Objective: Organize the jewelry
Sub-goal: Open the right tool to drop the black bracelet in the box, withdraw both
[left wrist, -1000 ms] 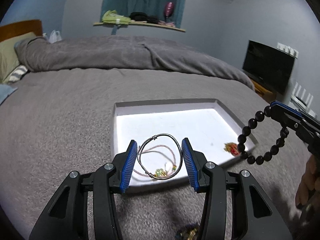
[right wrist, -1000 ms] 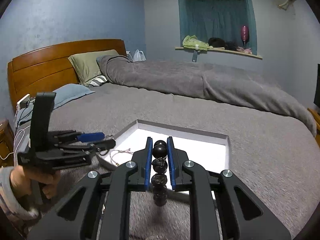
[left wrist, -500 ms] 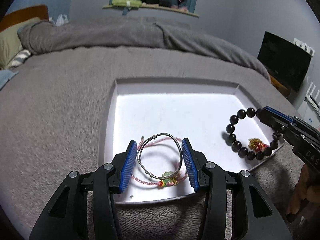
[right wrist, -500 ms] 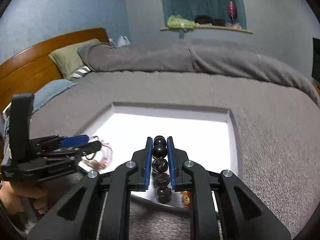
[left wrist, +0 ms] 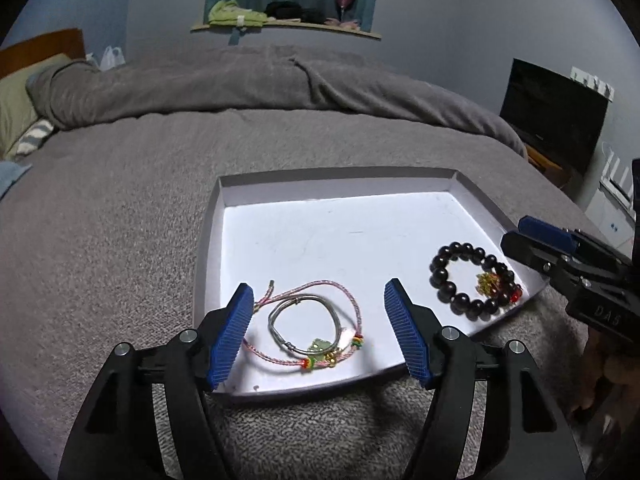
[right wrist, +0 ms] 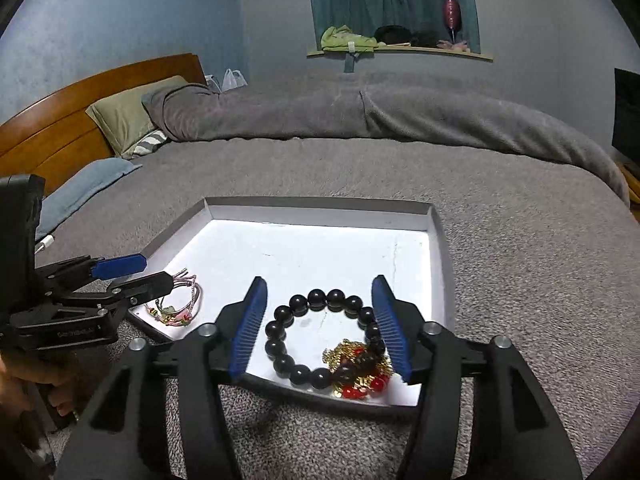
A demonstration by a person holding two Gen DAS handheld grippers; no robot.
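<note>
A shallow white tray (left wrist: pixel 344 184) (right wrist: pixel 320 208) lies on the grey bed. A silver bangle (left wrist: pixel 304 322) and a pink cord bracelet (left wrist: pixel 352 308) lie in its near left corner, between the open fingers of my left gripper (left wrist: pixel 320 332). A black bead bracelet (left wrist: pixel 464 280) (right wrist: pixel 316 336) lies flat in the near right corner, over a small gold and red piece (right wrist: pixel 356 372). My right gripper (right wrist: pixel 322 334) is open, its fingers on either side of the bead bracelet. Both grippers are empty.
The grey blanket (left wrist: pixel 120 220) covers the bed around the tray. Pillows (right wrist: pixel 128 116) and a wooden headboard (right wrist: pixel 60 120) lie at the far left. A dark screen (left wrist: pixel 552 120) stands at the right. A window ledge (right wrist: pixel 400 50) holds clothes.
Both grippers have opened. The silver bangle now lies in the tray by the pink cord, and the black bead bracelet has been let go and lies flat in the tray.
</note>
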